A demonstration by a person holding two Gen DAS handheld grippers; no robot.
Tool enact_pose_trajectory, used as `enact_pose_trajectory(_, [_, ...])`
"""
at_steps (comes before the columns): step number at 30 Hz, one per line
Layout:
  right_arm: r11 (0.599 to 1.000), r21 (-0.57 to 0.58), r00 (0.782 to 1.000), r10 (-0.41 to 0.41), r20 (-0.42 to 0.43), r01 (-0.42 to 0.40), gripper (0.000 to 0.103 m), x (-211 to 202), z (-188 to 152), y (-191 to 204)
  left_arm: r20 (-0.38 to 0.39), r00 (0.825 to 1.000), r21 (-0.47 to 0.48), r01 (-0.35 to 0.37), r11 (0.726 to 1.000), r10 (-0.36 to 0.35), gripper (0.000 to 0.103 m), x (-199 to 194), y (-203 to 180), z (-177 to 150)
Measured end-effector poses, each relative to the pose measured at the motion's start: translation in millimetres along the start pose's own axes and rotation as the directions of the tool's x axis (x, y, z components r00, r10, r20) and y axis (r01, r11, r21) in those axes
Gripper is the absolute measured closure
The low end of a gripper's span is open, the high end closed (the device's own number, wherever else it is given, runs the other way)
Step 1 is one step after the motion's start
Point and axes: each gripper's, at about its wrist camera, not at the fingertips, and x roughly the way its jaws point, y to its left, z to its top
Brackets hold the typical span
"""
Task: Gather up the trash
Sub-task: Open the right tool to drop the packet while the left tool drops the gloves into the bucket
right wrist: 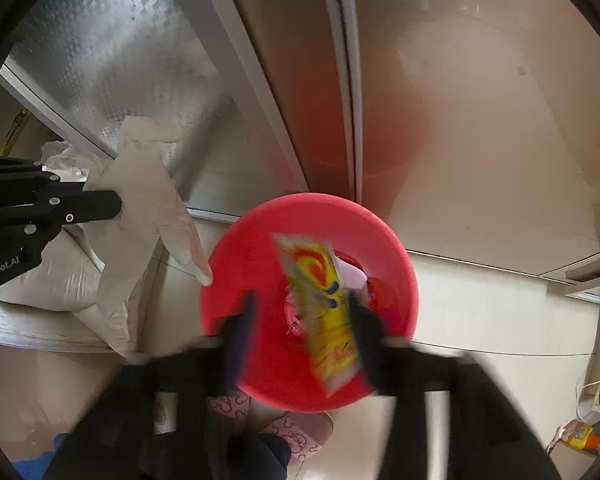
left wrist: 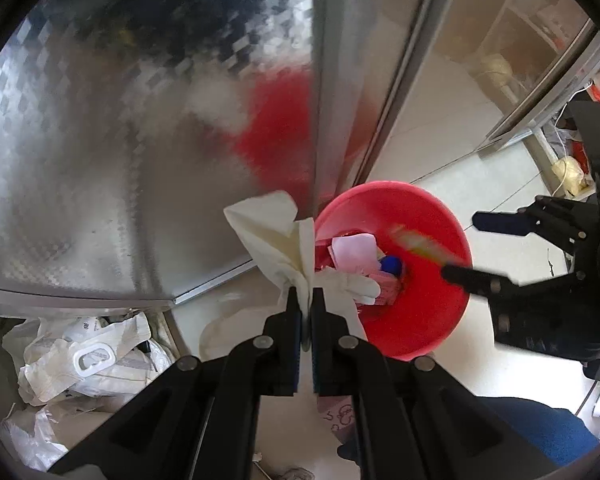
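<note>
Now the left gripper [left wrist: 306, 300] pinches a white tissue [left wrist: 278, 232] beside the red bin [right wrist: 260, 240], while the right gripper [right wrist: 304, 320], jaws spread, hovers around a yellow wrapper [right wrist: 326, 312].

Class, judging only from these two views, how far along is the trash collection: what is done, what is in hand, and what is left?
Done: the red bin already holds pink paper and a blue cap.
In hand: the left tongs grip a white glove beside the bin's rim; the right tongs stand open, a blurred yellow wrapper between them over the bin.
Left: the glove still needs to go in.
</note>
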Motion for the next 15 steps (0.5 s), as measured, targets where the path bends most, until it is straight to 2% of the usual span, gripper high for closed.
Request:
enact_pose_trajectory(2, [1.0, 0.003, 1.0, -0.005, 0.001, 0.005, 0.032, -2, -1, 1, 0.006, 1.0, 0.002, 0.005, 1.0, -0.005, 0.1, -4, 1, 0])
enact_pose_trajectory(4, [1.0, 0.017, 1.0, -0.007, -0.003, 0.007, 0.016, -9, -4, 2, 0.006, 1.0, 0.01, 0.008, 1.0, -0.008, 0.1, -8, 0, -1])
enact_pose_trajectory(6, [0.999, 0.029, 1.0, -0.013, -0.007, 0.013, 0.006, -15, -10, -2, 0.0, 1.0, 0.007, 0.025, 1.0, -0.025, 0.1, -14, -3, 0])
enact_pose_trajectory(10, [0.997, 0.061, 0.999, -0.035, -0.013, 0.035, 0.001, -32, -14, -9, -0.005, 0.998, 0.018, 0.063, 0.998, -0.063, 0.1, -26, -12, 1])
enact_pose_trajectory(15, [0.99, 0.114, 0.997, -0.078, -0.025, 0.08, 0.0, -50, -18, -15, -0.02, 0.994, 0.042, 0.107, 0.993, -0.106, 0.1, -29, -29, 8])
